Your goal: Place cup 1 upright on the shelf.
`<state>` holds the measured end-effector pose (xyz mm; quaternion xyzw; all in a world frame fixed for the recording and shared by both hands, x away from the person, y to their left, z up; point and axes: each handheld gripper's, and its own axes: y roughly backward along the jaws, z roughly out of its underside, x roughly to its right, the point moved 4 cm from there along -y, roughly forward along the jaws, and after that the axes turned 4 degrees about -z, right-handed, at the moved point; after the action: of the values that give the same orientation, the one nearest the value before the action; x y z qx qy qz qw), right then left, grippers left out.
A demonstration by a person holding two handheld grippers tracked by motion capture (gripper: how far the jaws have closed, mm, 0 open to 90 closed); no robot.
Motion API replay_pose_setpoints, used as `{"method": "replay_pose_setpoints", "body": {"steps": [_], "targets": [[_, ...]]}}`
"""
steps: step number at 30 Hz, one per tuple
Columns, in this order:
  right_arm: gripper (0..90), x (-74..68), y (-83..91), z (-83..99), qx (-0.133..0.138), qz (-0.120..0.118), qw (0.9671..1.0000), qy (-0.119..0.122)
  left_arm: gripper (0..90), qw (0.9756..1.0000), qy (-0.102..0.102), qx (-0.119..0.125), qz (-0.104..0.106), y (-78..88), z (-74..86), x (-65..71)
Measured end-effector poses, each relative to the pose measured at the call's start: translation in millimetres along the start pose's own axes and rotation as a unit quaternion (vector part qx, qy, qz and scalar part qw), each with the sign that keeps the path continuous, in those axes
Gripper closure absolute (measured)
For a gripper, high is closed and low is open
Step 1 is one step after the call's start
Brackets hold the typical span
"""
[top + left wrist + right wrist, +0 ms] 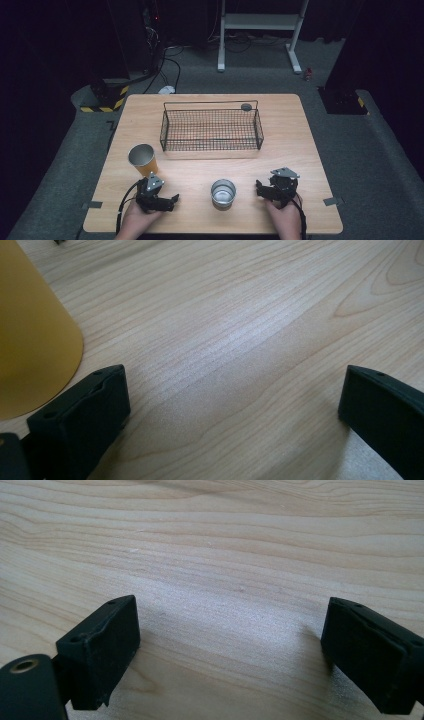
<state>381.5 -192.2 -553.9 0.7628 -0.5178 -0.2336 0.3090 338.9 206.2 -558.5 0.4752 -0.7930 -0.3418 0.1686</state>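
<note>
Steel cup [223, 194] between grippers: left gripper [172, 201] jaws wide, empty; right gripper [259, 188] likewise; yellow cup [143, 159] behind-left.

Pale wood table [300, 150], smooth and matt; shiny metal cup [223, 193]; black wire basket [211, 130]; matt yellow cup [143, 159].
</note>
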Motion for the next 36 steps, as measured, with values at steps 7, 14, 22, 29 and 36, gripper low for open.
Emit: {"method": "replay_pose_setpoints", "body": {"steps": [7,14,22,29,36], "targets": [[8.6,-0.3,0.0,0.1,0.000,0.000,1.0000,-0.001,0.4,1.0000,0.001,0.000,0.000,0.4,0.5,0.2],[8.7,-0.3,-0.1,0.1,0.000,-0.001,1.0000,0.002,0.4,1.0000,0.003,0.001,-0.006,0.3,0.2,1.0],[8.7,-0.4,-0.1,0.1,0.000,-0.002,1.0000,0.001,0.7,1.0000,0.003,0.001,-0.002,0.7,0.6,2.1],[8.9,-0.1,-0.1,0.3,0.001,-0.001,1.0000,0.004,0.3,1.0000,-0.001,-0.006,0.003,0.5,-0.7,0.6],[8.9,-0.2,0.0,0.3,0.001,-0.001,1.0000,0.003,0.7,0.9999,-0.017,-0.003,0.004,2.0,-2.2,0.1]]}}
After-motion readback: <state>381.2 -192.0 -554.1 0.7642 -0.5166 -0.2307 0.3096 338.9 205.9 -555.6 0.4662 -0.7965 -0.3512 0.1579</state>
